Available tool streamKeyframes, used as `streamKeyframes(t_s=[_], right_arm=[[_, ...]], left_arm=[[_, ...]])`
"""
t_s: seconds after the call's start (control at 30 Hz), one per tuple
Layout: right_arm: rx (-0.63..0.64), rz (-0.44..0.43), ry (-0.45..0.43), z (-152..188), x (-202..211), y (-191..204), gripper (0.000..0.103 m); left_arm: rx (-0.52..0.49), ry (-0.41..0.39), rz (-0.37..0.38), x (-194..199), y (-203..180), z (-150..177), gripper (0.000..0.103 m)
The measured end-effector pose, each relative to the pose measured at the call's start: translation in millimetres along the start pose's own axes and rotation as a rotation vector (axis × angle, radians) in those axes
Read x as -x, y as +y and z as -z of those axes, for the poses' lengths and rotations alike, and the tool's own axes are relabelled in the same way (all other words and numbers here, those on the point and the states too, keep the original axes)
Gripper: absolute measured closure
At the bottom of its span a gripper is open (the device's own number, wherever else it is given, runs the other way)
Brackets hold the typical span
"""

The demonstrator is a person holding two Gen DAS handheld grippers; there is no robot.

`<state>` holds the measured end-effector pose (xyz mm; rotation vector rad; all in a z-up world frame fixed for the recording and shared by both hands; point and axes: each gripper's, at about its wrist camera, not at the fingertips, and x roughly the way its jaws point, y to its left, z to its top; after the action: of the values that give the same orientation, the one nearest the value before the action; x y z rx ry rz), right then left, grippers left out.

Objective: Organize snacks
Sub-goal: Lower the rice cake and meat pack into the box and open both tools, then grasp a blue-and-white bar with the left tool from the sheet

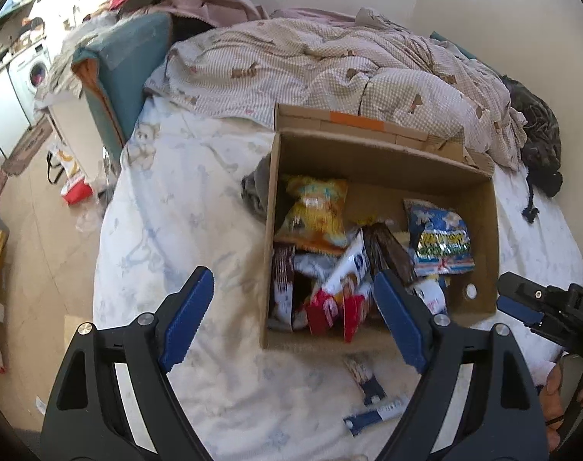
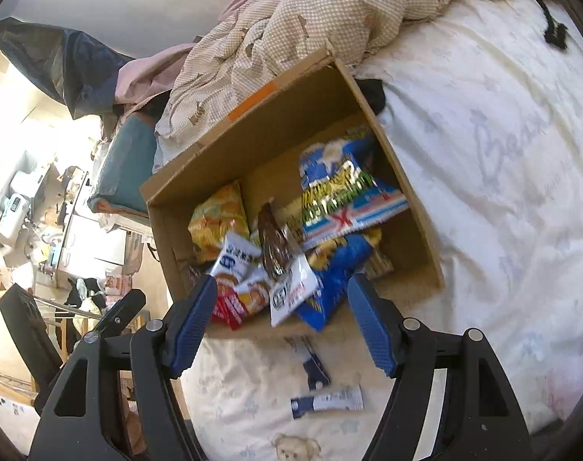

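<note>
On bed sheet (image 2: 483,153) nearest you: two small sachets (image 2: 326,403) lying loose, below and between your right gripper (image 2: 282,320) fingers, untouched. Your left gripper (image 1: 293,320) fingers also spread, empty. Beyond fingertips: cardboard box (image 1: 479,230) holding snack packets (image 2: 349,188). Rumpled duvet (image 1: 330,65) behind box.

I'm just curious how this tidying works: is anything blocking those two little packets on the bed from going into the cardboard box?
Nothing visible does. The two small packets lie on bare sheet just in front of the open box, and both hand-held grippers, left and right, hang open and empty above them.
</note>
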<state>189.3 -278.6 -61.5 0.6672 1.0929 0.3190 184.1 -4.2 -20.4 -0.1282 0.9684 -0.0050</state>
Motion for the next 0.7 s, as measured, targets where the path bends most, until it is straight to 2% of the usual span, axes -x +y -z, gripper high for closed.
streamKeyframes(t_s=[0.27,0.47,0.53,0.7], right_arm=[[-0.025,0.017,0.013,25.2,15.2,-11.6,0.029],[-0.059,0.049,0.036,44.1,21.8,-22.3,0.029],[-0.068,0.052,0.039,47.9,23.7,-24.6,0.029],[-0.084,0.078,0.023,49.3,30.1,-31.8,0.029]], left_arm=[[-0.011,0.042,0.019,11.1,-3.0,28.7,0.020],[-0.048,0.127,0.042,2.1,-13.9,51.9,0.020],[-0.079,0.148,0.074,-3.0,-22.3,59.1,0.020],[-0.207,0.294,0.139,-32.5,-54.0,84.0,0.020]])
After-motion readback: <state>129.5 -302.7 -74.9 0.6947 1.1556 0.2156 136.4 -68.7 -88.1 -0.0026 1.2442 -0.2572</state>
